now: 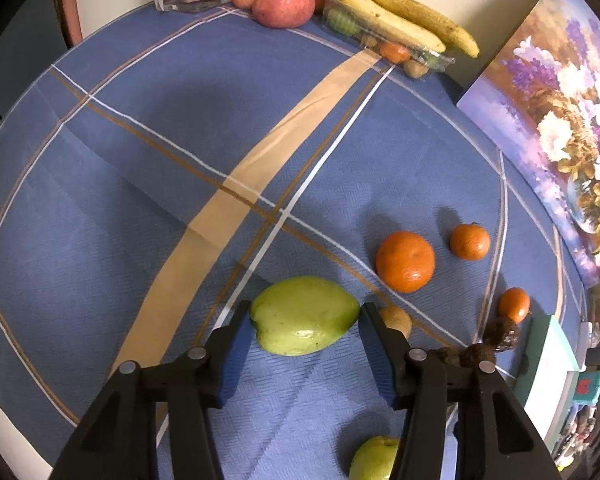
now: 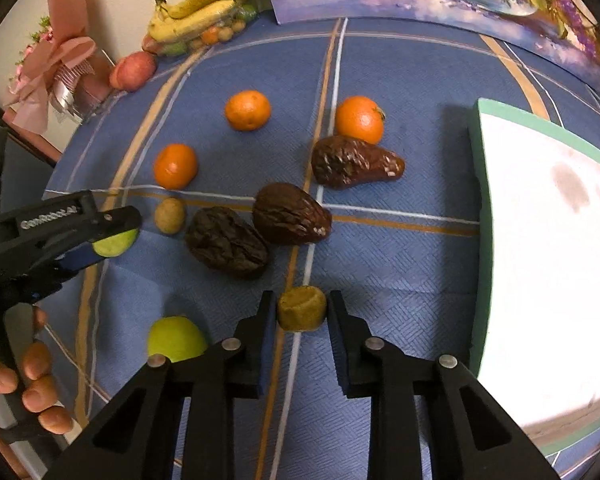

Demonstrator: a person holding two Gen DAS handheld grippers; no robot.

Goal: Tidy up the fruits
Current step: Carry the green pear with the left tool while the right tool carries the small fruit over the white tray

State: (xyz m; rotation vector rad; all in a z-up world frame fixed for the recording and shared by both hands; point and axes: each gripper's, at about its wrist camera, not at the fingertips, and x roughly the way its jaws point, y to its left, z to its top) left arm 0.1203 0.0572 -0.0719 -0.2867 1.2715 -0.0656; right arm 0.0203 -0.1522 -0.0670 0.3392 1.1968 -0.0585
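**Both claws closed on fruit**

While the left gripper (image 1: 304,320) pinches a green fruit (image 1: 305,315) between its blue pads, the right gripper (image 2: 302,312) is clamped tight on a small tan fruit (image 2: 301,308). Ahead of the right claw: three dark wrinkled fruits (image 2: 290,216) and oranges (image 2: 247,110). Second green fruit (image 2: 176,338) sits left of it, possibly an apple. Tray (image 2: 474,200) lies to its right.

light: dim, warm | shadows: soft | glare: white board (image 2: 548,264) | edges: fisheye-bent, dark
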